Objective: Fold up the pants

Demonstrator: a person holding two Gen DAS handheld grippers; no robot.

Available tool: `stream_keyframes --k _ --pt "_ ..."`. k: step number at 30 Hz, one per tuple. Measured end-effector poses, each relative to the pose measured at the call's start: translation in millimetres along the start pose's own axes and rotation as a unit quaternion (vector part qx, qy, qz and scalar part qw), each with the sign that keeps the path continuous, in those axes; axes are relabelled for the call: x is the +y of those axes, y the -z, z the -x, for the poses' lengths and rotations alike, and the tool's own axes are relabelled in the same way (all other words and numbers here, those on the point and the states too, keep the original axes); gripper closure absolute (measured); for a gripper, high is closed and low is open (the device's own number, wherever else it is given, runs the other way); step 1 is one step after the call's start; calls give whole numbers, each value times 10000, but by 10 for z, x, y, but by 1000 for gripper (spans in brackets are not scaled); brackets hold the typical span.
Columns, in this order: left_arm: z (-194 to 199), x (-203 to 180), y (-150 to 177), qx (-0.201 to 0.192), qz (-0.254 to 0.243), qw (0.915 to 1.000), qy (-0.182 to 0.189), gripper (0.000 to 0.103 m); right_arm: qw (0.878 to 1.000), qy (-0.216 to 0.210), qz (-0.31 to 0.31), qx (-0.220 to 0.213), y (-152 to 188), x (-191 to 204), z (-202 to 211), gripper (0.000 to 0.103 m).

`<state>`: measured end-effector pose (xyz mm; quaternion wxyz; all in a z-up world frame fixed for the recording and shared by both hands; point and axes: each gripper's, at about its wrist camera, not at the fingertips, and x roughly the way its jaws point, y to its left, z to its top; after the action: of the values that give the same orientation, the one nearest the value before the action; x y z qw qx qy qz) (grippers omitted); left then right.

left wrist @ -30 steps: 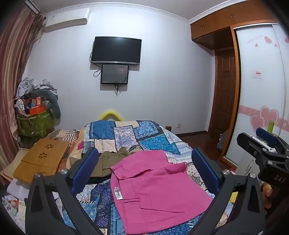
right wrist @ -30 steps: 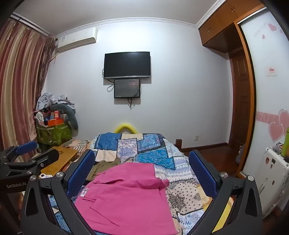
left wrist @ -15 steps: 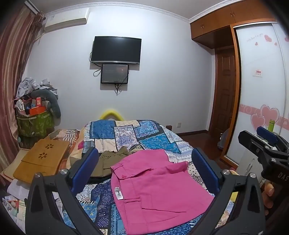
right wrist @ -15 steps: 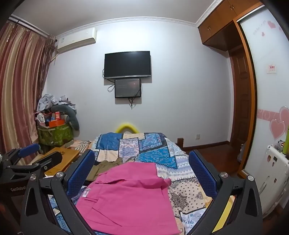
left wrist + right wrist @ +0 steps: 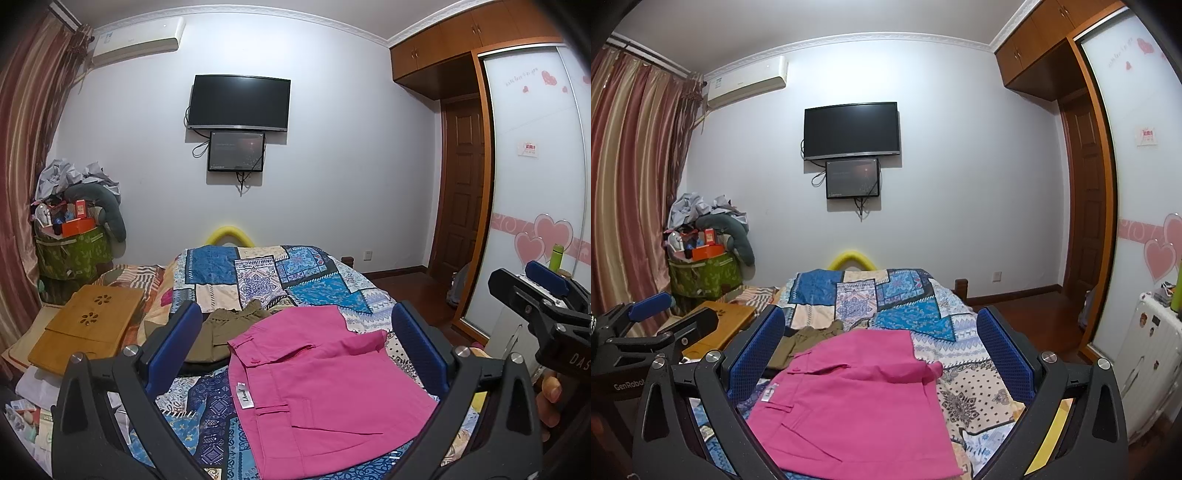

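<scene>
1. On the bed (image 5: 317, 280), across its blue patchwork quilt (image 5: 905, 295), lay the pink pants (image 5: 325, 391), spread fairly flat with the waistband toward the left and a white label (image 5: 243, 396) showing at that edge.
2. One corner of the pink fabric stuck out to the right, lying loose on the quilt.
3. Just behind the pants, touching their far left edge, sat a bunched olive-green garment (image 5: 225, 328).
4. The left gripper (image 5: 295, 343) hung above the near end of the bed with its blue-padded fingers (image 5: 175, 343) spread wide apart, holding nothing; the pants showed in the gap between them.
5. The right gripper (image 5: 882, 350) hovered beside it, its fingers (image 5: 1004, 350) likewise wide open and empty, framing the same pants from a little further right.
6. From the left camera the right gripper showed at the far right edge, with a person's fingertips (image 5: 550, 398) curled below it.
7. To the left of the bed rested a bamboo lap tray (image 5: 88, 328), and beyond it a green storage bin (image 5: 74, 254) heaped with clothes and boxes.
8. On the far wall hung a dark television (image 5: 239, 101) with a smaller screen (image 5: 236, 151) under it, and an air conditioner (image 5: 138, 40) up near the curtain (image 5: 631, 184).
9. A wardrobe with pink hearts (image 5: 535, 184) stood along the right side.
</scene>
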<state>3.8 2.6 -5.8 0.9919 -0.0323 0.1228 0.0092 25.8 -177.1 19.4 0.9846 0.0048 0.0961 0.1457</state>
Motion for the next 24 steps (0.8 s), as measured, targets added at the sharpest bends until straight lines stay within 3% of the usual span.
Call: stream_keyframes --k 24 --pt "-13 -4 23 10 0 10000 -50 0 10000 -25 -27 64 17 -9 -26 0"
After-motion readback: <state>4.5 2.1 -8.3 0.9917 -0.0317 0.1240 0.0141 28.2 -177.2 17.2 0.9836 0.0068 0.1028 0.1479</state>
